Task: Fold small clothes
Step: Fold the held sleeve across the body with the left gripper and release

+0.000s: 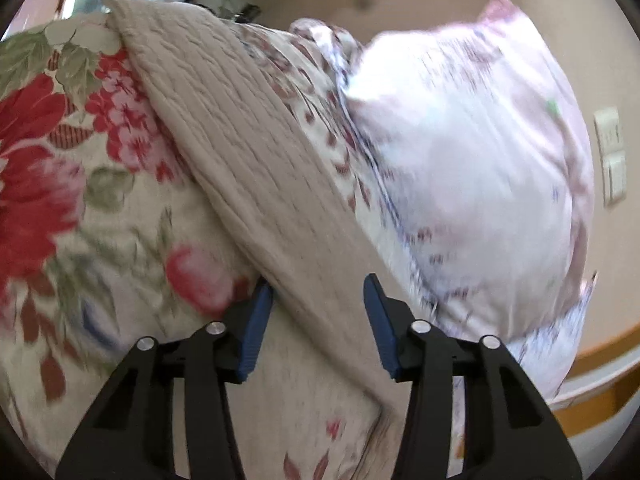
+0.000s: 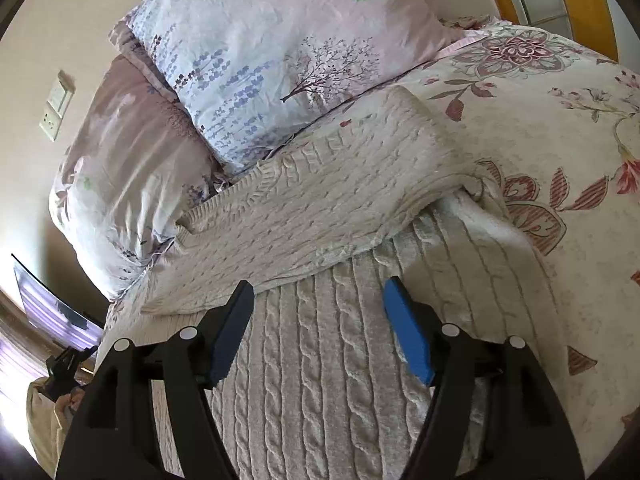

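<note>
1. On the bed, over a floral bedspread (image 2: 560,128), lies a beige cable-knit sweater (image 2: 320,360), its body spread flat and running away from the right wrist camera.
2. One part of the sweater is folded across the body, forming a thick band (image 2: 320,208) that slants from lower left to upper right in the right wrist view.
3. Two pillows (image 2: 248,52) with pale lilac and blue prints lean at the head of the bed, just beyond the folded band.
4. Right claw (image 2: 318,328): released, jaws spread wide, hovering over the sweater body just short of the folded edge and gripping nothing.
5. Left claw (image 1: 318,316): also released, jaws spread apart. The left wrist view is blurred; the knit fabric (image 1: 248,152) runs diagonally between the blue pads, but whether they touch it cannot be told.
6. Beside the knit in that view sit a red-flowered cover (image 1: 60,160) on one side and a pale pillow (image 1: 472,168) on the other.
7. A wall switch plate (image 2: 56,104) shows on the cream wall behind the pillows.
</note>
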### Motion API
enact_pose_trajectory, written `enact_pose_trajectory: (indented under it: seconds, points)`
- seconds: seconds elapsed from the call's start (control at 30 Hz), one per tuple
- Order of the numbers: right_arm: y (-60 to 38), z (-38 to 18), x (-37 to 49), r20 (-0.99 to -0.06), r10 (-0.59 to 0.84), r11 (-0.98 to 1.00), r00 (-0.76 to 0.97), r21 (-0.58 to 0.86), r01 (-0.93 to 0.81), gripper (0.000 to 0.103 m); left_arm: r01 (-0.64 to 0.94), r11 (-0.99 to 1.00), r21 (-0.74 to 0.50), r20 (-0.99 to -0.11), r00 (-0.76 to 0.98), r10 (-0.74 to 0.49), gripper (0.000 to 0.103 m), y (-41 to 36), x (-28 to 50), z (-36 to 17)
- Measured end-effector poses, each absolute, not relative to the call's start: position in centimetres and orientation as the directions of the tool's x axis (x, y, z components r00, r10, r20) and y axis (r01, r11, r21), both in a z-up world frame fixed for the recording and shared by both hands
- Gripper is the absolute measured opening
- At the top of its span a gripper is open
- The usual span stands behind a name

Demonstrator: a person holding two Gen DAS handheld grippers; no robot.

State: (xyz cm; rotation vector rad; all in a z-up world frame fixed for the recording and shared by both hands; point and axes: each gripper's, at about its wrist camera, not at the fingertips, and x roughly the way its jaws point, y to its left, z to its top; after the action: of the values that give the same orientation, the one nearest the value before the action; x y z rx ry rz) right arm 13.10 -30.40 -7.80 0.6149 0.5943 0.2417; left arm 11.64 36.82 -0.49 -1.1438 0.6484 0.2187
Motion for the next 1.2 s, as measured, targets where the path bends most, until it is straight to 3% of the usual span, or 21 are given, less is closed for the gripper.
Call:
enact_pose_trajectory:
  seconds: [0.13,0.33,0.4,0.6,0.77,0.9,1.0,1.2]
  points:
    - [-30.4,-7.8,13.1,-0.448,0.386,0.795,0.806,0.605,-0.044,0.071,-0.488,0.330,-0.808,-0.556,0.816,-0.157,0.027,38.3,11.6,-1.3]
    - [-30.3,-7.7,13.1,-0.446,0.386,0.794,0.808,0.606,-0.045,0.073,-0.488,0.291,-0.823,-0.542,0.828,-0.146,0.021,39.3,11.4,-1.6]
    - [-30.3,-7.7,13.1,-0.443,0.389,0.793,0.807,0.608,-0.048,0.073,-0.487,0.306,-0.818,-0.545,0.826,-0.144,0.007,39.3,11.7,-1.5]
    - [-30.4,-7.7,13.1,-0.436,0.399,0.785,0.807,0.617,-0.055,0.073,-0.399,0.373,-0.838,-0.477,0.867,-0.144,0.006,37.8,12.1,1.6]
    - [-30.4,-7.7,13.1,-0.435,0.398,0.784,0.807,0.618,-0.054,0.074,-0.216,0.460,-0.861,-0.366,0.891,-0.268,0.006,32.3,14.1,6.3]
    - [-30.5,-7.7,13.0,-0.429,0.403,0.779,0.808,0.624,-0.057,0.074,-0.076,0.531,-0.844,-0.328,0.857,-0.397,0.006,25.4,16.4,8.6]
    - [-30.5,-7.7,13.0,-0.426,0.405,0.776,0.809,0.628,-0.058,0.074,-0.002,0.577,-0.817,-0.344,0.804,-0.485,0.006,19.5,18.4,8.7]
    - [-30.5,-7.7,12.9,-0.431,0.400,0.779,0.809,0.625,-0.052,0.074,0.042,0.690,-0.723,-0.491,0.671,-0.556,0.006,8.2,20.7,5.4]
